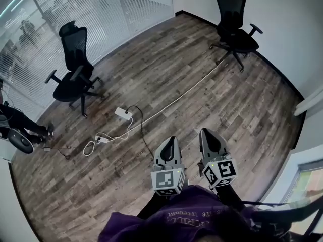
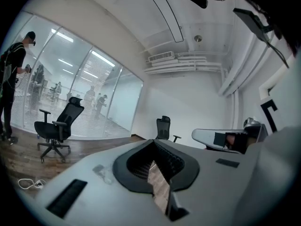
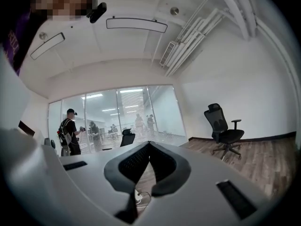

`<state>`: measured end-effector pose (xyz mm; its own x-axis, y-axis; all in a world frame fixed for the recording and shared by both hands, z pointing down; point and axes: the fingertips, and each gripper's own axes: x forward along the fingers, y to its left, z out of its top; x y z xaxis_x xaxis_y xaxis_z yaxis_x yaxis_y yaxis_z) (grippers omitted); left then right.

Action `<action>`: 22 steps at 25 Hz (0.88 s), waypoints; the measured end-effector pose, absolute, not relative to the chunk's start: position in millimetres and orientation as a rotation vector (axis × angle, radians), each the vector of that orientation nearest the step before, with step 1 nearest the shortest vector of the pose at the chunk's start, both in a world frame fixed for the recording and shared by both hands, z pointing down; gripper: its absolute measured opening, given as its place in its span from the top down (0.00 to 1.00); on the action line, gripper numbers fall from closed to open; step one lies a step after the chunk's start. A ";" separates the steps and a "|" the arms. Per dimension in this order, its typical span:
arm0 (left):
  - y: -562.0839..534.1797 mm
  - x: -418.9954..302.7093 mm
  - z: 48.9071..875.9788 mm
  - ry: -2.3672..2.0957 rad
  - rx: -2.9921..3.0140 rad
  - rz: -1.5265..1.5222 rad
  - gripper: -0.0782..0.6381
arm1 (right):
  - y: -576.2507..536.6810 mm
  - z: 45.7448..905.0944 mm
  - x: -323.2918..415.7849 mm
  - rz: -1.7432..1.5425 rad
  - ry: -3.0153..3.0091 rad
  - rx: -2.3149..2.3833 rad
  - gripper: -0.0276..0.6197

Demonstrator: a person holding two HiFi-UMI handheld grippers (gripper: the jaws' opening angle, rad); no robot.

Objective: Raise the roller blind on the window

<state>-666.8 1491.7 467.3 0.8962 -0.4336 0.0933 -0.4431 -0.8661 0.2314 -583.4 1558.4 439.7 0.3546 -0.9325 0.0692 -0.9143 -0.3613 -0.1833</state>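
The white-framed window (image 1: 306, 181) with greenish panes sits at the lower right edge of the head view, near the right gripper (image 1: 209, 134). Its roller blind cannot be made out. That grey plastic gripper and the matching left gripper (image 1: 170, 141) point level, side by side, black ribbed jaws clenched on nothing. Beyond, on the brown wood-plank floor (image 1: 166, 74), stand two black mesh office chairs (image 1: 75, 69) and one white power strip (image 1: 123, 113).
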 end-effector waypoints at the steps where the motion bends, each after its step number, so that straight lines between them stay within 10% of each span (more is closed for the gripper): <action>1: 1487.4 -664.0 468.1 -0.670 2.813 0.053 0.89 | 1554.1 441.1 -581.8 -0.250 1.715 -2.482 0.96; 22: 1244.4 -504.0 451.0 -0.595 2.839 -0.054 0.89 | 1313.1 420.7 -428.3 -0.111 1.712 -2.406 0.96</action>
<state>-504.0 1244.4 451.0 0.9164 -0.4000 0.0128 -0.3911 -0.8883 0.2407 -428.3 1313.1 420.7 0.3315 -0.9423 -0.0466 -0.9283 -0.3170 -0.1941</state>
